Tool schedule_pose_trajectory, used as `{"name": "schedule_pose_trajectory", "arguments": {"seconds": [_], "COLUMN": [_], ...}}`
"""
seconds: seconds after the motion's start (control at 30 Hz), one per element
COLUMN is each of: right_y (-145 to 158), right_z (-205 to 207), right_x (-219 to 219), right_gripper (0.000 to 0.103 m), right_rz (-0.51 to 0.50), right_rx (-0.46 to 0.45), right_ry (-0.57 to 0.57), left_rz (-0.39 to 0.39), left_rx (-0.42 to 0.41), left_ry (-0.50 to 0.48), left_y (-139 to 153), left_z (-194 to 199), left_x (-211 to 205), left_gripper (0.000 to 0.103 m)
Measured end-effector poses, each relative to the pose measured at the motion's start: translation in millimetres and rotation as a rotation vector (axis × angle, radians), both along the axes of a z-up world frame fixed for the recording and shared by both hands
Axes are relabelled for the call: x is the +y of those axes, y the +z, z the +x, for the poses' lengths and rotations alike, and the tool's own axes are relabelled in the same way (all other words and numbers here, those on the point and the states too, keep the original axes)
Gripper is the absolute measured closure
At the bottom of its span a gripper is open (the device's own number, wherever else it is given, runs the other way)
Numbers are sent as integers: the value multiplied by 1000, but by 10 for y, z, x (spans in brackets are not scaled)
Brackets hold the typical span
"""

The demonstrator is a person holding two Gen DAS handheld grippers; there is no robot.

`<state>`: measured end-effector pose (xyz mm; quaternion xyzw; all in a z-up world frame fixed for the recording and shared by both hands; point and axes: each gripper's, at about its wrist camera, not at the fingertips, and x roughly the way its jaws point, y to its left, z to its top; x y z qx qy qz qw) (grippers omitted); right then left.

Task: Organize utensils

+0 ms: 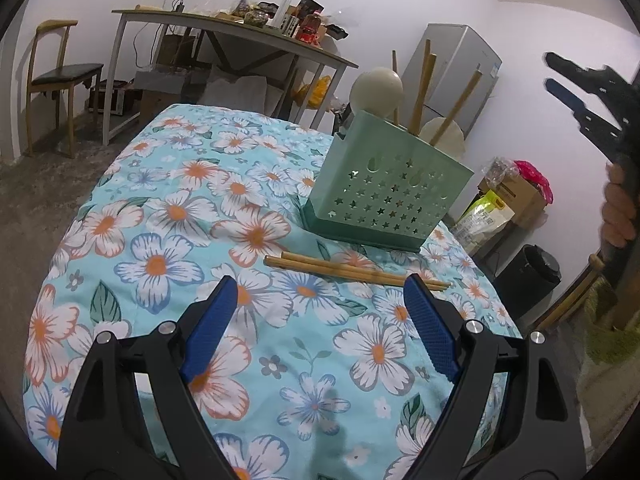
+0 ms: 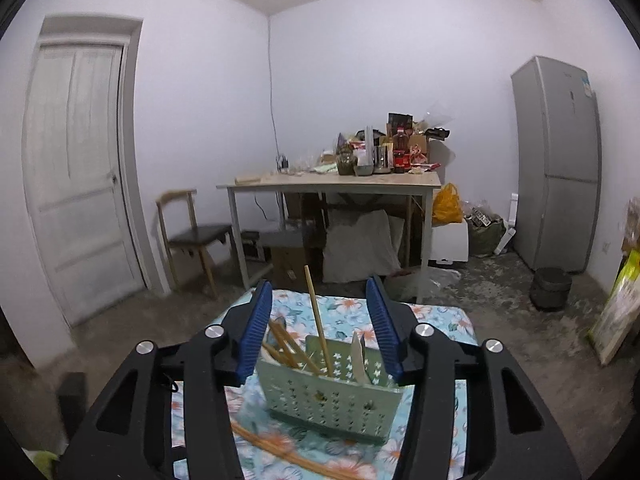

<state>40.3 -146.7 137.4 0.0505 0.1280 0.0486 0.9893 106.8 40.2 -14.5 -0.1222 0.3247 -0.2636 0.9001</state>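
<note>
Desk (image 1: 120, 264): covered with a light-blue cloth printed with white and orange flowers.

Utensil holder (image 1: 388, 196): mint-green plastic caddy with star-shaped cut-outs, standing upright on the far right part of the desk. Contents: several wooden chopsticks (image 1: 422, 88) standing tilted, a cream-coloured ladle (image 1: 376, 88) with its bowl uppermost, and a second pale utensil partly hidden behind the rim.

Loose chopsticks (image 1: 352, 270): a pair lying flat on the cloth, side by side, just in front of the holder's base and apart from it.

Left gripper (image 1: 320, 300): low over the near part of the desk, blue-padded jaws spread wide, nothing between them; the loose chopsticks lie just beyond the fingertips, the right fingertip overlapping their thin ends in the left wrist view.

Right gripper (image 2: 320, 320): raised above the holder, held by a hand (image 1: 618, 212), jaws parted about halfway. One upright chopstick (image 2: 316, 316) rises from the holder between the pads, touching neither. Nothing gripped.

Background: second table, chair, refrigerator.
</note>
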Motion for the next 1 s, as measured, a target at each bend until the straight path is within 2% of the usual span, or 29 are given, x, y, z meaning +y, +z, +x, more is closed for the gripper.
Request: {"name": "schedule_pose_trajectory", "arguments": {"seconds": [0.1, 0.27, 0.33, 0.4, 0.5, 0.53, 0.6, 0.67, 0.83, 0.9, 0.97, 1.0], "right_y": [-192, -823, -1100, -1259, -1410, -1435, -1446, -1440, -1495, -1530, -1571, -1580], "right_z": [-167, -267, -308, -352, -411, -439, -452, -514, -508, -496, -497, -501], "right_x": [-109, -265, -318, -348, -406, -427, -439, -532, -685, -717, -737, -744], "right_gripper": [52, 51, 51, 51, 51, 51, 51, 51, 51, 51, 51, 51], "right_rz": [54, 176, 240, 281, 318, 323, 319, 325, 374, 388, 402, 405], "right_rx": [43, 226, 296, 326, 353, 354, 351, 336, 329, 336, 342, 343], "right_ry": [-12, -31, -38, -45, -59, -60, -71, -79, -86, -88, -89, -89], "left_rz": [18, 35, 21, -8, -71, -104, -170, -245, -413, -449, -470, -476], "left_rx": [1, -1, 16, 56, 128, 173, 287, 359, 395, 416, 429, 432], "left_ry": [-5, -18, -16, -18, 8, 19, 58, 104, 207, 253, 287, 300], "left_y": [-5, 1, -16, -47, -135, -208, -386, -538, -655, -700, -746, -770], "left_z": [1, 26, 79, 174, 377, 486, 670, 767, 839, 854, 854, 847], "left_x": [-67, -164, -198, -220, -238, -240, -217, -151, -14, 28, 68, 79], "left_gripper": [22, 22, 22, 23, 35, 37, 46, 54, 60, 68, 83, 84]}}
